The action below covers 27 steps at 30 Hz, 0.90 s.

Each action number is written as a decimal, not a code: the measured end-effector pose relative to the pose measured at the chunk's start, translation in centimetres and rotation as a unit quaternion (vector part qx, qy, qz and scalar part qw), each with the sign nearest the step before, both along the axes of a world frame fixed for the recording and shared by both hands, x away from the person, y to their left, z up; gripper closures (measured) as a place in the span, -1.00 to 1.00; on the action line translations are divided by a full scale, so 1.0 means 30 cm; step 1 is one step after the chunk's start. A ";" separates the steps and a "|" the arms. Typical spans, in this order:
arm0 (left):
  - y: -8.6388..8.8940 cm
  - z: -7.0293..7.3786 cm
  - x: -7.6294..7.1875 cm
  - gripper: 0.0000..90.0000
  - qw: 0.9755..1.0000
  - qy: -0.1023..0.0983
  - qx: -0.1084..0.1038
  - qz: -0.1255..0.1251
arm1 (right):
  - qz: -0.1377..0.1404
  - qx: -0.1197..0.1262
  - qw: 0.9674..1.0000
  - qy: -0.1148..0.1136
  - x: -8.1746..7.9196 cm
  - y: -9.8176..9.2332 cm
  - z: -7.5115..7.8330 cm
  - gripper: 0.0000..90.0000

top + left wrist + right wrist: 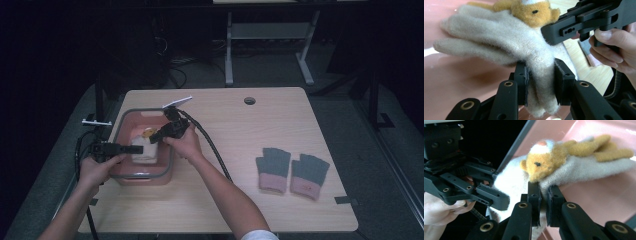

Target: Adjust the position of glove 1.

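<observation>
In the high view, at centre left of the frame, a pink basin (168,172) with a grey rim sits on the wooden table (250,200). The left gripper (131,148) reaches in from the basin's left edge, and the right gripper (153,138) comes in from its right rim. Between them, inside the basin, lies one cream woolly glove (144,152) with an orange animal face (148,133) on it.

In the left gripper view, the left gripper (540,82) has its jaws pinched narrow on the cuff end of the glove (506,40), whose fingers spread toward the upper left of the frame over the pink floor. In the right gripper view, the right gripper (543,200) clamps the glove's (584,173) edge just below the animal face (544,161).

At lower right of the high view, two grey gloves with pink cuffs (292,170) lie side by side on the table, well apart from the basin.

Count: one basin, one cream glove, two grey gloves, two grippers.
</observation>
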<state>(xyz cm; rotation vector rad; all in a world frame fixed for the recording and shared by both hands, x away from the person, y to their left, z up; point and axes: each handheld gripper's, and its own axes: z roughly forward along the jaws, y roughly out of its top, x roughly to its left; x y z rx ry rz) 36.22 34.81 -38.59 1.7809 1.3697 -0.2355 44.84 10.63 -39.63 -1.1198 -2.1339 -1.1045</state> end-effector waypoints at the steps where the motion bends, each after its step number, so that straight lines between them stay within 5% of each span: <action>1: -0.001 -0.004 0.003 0.51 1.000 0.004 0.004 -0.001 | -0.001 -0.003 1.000 0.000 0.000 0.001 -0.003 0.86; 15: -0.022 -0.059 0.020 0.51 0.998 0.031 0.062 0.007 | 0.006 -0.056 0.998 -0.016 -0.005 0.009 -0.006 0.81; 19: -0.028 -0.066 0.017 0.51 0.995 0.038 0.089 0.010 | 0.004 -0.072 0.997 -0.024 -0.007 0.004 0.001 0.76; 23: -0.045 -0.067 0.019 0.50 0.990 0.045 0.132 -0.006 | 0.000 -0.070 0.997 -0.030 -0.005 -0.010 0.015 0.73; 27: -0.049 -0.072 0.023 0.45 0.989 0.053 0.136 -0.002 | -0.007 -0.060 0.998 -0.033 -0.005 -0.024 0.033 0.72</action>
